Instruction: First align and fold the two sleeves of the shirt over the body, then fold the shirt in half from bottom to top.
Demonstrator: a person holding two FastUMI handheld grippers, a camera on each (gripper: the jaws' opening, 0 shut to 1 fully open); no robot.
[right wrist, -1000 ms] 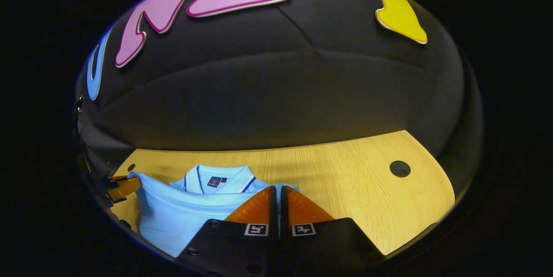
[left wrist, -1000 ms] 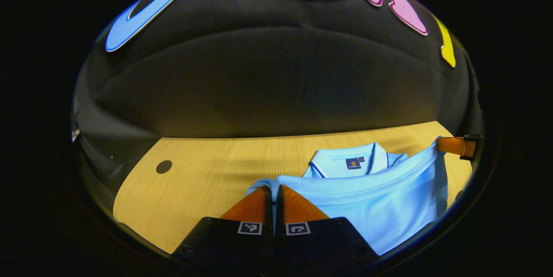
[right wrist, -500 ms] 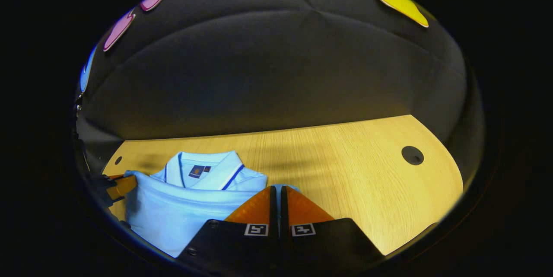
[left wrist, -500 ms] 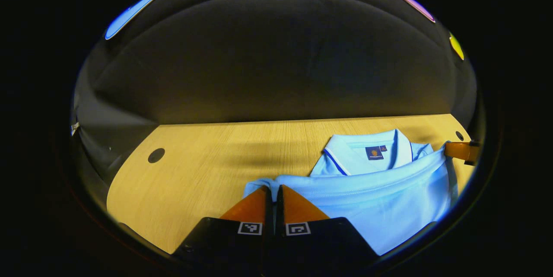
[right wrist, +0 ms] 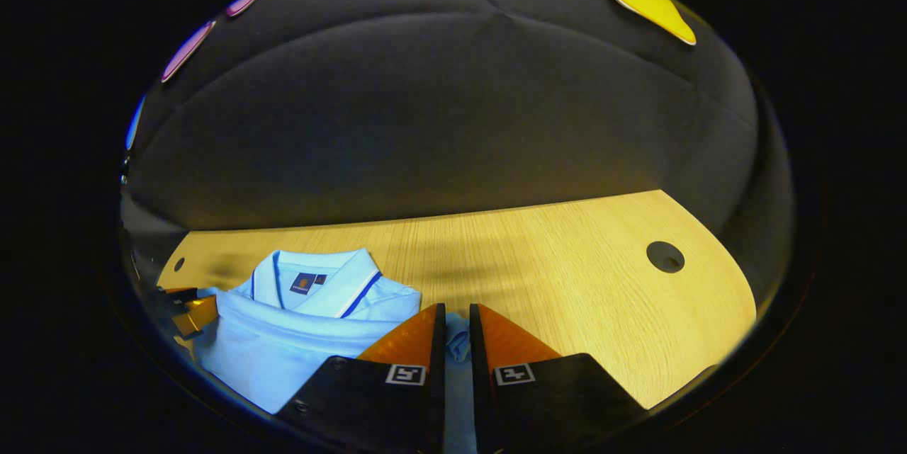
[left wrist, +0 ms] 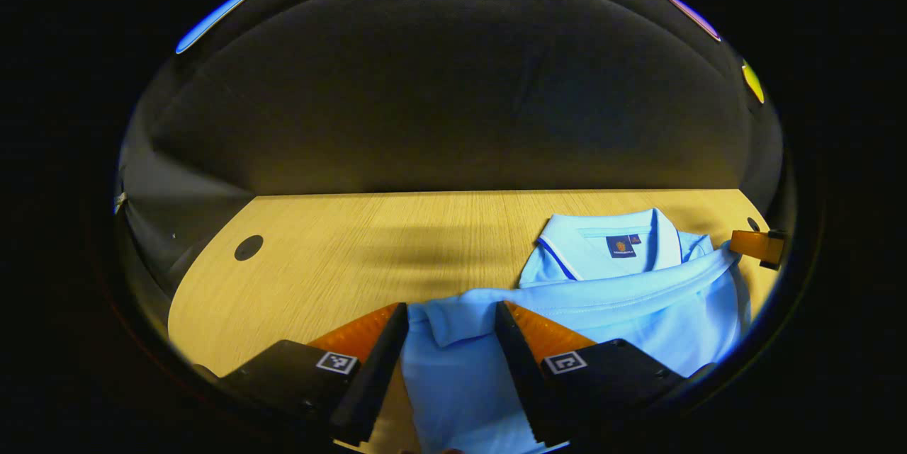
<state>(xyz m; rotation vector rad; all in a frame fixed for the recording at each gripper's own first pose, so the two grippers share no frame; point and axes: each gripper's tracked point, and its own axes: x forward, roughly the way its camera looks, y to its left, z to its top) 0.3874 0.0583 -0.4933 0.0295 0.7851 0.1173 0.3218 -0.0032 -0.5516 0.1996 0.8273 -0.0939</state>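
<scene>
Left gripper view: a light blue polo shirt point(left wrist: 602, 298) of soft knit fabric lies folded on a pale wood-grain tabletop point(left wrist: 340, 256), its collar point(left wrist: 609, 241) with a dark blue stripe facing the black cloth wall. The left gripper point(left wrist: 450, 316) has its jaws spread apart, with a corner of the shirt's hem lying loose between them. The right gripper point(left wrist: 758, 245) shows at the shirt's far corner. A round dark hole point(left wrist: 249, 247) sits in the tabletop.

Right gripper view: the right gripper's jaws stand slightly apart with a thin fold of shirt fabric between them; whether they press on it cannot be told.
</scene>
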